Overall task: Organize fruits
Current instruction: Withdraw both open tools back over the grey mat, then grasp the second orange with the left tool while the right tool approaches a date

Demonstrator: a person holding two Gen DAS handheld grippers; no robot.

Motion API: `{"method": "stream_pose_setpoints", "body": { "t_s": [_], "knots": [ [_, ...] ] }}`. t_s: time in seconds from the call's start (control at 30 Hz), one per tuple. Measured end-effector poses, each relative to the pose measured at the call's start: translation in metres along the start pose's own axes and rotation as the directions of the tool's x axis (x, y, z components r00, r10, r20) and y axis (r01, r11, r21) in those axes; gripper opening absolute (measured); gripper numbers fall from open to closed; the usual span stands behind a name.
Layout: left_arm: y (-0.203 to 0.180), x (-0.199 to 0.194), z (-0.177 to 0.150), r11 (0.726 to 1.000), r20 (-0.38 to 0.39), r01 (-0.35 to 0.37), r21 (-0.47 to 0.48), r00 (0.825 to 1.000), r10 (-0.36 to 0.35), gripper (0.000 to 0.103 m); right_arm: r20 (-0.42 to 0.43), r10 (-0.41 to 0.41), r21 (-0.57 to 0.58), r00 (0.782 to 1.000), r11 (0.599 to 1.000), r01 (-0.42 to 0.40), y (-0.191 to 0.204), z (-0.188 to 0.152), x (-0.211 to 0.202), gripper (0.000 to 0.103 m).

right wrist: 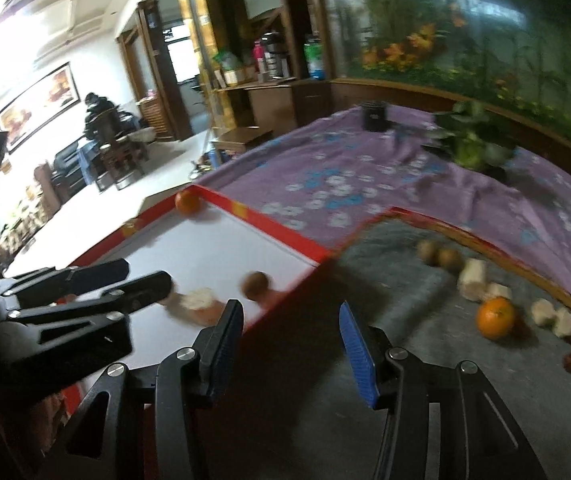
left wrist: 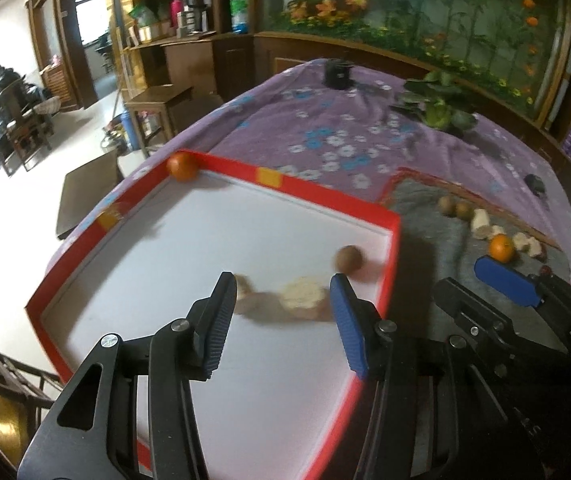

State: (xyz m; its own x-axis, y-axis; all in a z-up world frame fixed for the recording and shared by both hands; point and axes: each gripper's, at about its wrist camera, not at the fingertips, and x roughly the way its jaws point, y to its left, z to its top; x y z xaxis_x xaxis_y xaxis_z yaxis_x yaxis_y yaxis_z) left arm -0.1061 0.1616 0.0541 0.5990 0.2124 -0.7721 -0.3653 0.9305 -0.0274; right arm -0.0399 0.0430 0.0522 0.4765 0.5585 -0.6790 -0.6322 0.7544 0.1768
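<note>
A: What's blurred?
B: The pale rough chunk (left wrist: pixel 303 294) and round brown fruit (left wrist: pixel 348 259) in the red-rimmed white tray (left wrist: pixel 221 236), under the left gripper (left wrist: pixel 281 320), jaws released, empty.
A: The right gripper (right wrist: pixel 291 344)?
B: Released too, above the grey mat (right wrist: pixel 385 280); a smooth orange (right wrist: pixel 494 317) lies there.

We saw 2 wrist views, both angled down and close over the table: the left above the red tray (left wrist: pixel 213 162), the right beside it; both shared that tray.

a home: sofa (right wrist: pixel 67 164), framed painting (right wrist: pixel 39 100), wooden cabinets (left wrist: pixel 205 60).
</note>
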Motion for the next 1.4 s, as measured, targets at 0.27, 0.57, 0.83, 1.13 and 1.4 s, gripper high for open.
{"method": "stream_pose_setpoints", "body": {
  "t_s": [0.27, 0.57, 0.83, 1.13, 1.4],
  "knots": [
    [-0.048, 0.004, 0.005, 0.995, -0.018, 0.085, 0.052, 0.996, -0.084, 0.049, -0.004, -0.079, 0.084, 0.997, 0.993, 0.079, -0.052, -0.018, -0.022, 0.049],
    [-0.088, 0.016, 0.007, 0.983, -0.068, 0.161, 0.090, 0.986, -0.155, 0.049, -0.005, -0.151, 0.196, 0.989, 0.969, 0.149, -0.116, -0.045, -0.051, 0.049],
    [-0.134, 0.036, 0.011, 0.961, -0.131, 0.251, 0.115, 0.963, -0.236, 0.048, -0.020, -0.206, 0.269, 0.978, 0.941, 0.204, -0.158, -0.067, -0.074, 0.049],
    [-0.190, 0.066, 0.021, 0.927, -0.208, 0.350, 0.133, 0.924, -0.319, 0.048, -0.023, -0.247, 0.310, 0.969, 0.920, 0.242, -0.193, -0.079, -0.092, 0.049],
    [-0.212, 0.093, 0.028, 0.928, -0.218, 0.342, 0.151, 0.927, -0.306, 0.048, -0.016, -0.228, 0.344, 0.974, 0.913, 0.219, -0.210, -0.083, -0.092, 0.049]
  ]
}}
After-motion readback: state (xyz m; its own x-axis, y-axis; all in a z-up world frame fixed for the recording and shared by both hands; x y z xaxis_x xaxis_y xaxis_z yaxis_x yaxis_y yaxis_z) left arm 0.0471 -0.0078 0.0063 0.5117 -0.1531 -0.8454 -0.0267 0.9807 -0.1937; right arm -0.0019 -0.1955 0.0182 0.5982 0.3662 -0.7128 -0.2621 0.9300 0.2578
